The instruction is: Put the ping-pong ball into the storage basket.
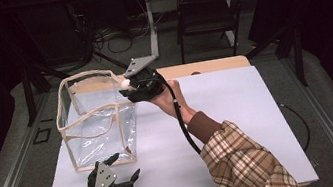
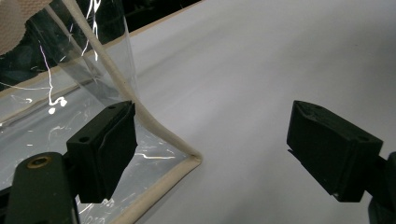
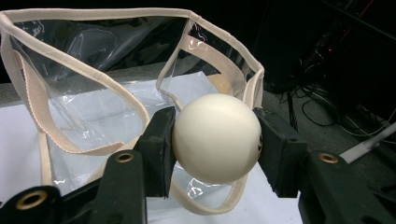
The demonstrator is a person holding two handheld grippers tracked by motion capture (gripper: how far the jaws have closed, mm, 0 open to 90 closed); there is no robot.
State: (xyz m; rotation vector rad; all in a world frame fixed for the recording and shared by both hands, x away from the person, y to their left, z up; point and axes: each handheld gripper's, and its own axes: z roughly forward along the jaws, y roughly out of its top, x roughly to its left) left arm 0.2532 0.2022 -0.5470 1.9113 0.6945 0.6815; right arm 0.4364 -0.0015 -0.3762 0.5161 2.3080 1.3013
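Cream ball (image 3: 217, 138): I've got it clamped between my right gripper's (image 1: 129, 86) jaws, held up at the rim of the bag.
Clear bag (image 1: 100, 121): standing open on the white table (image 1: 240, 127), cream trim, just ahead of my right gripper.
Left gripper (image 1: 127, 170): jaws spread wide, holding nothing, low beside the bag's near bottom corner (image 2: 194, 158).

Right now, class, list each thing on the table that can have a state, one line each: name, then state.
Bag: clear, upright, open at the top, nothing visible inside.
Ball: white, clamped between the right gripper's jaws, held by the bag's rim, not yet inside.
Right gripper: shut on the ball.
Left gripper: open, jaws wide apart at the bag's near bottom corner.
Table: white top, bare beside the bag.
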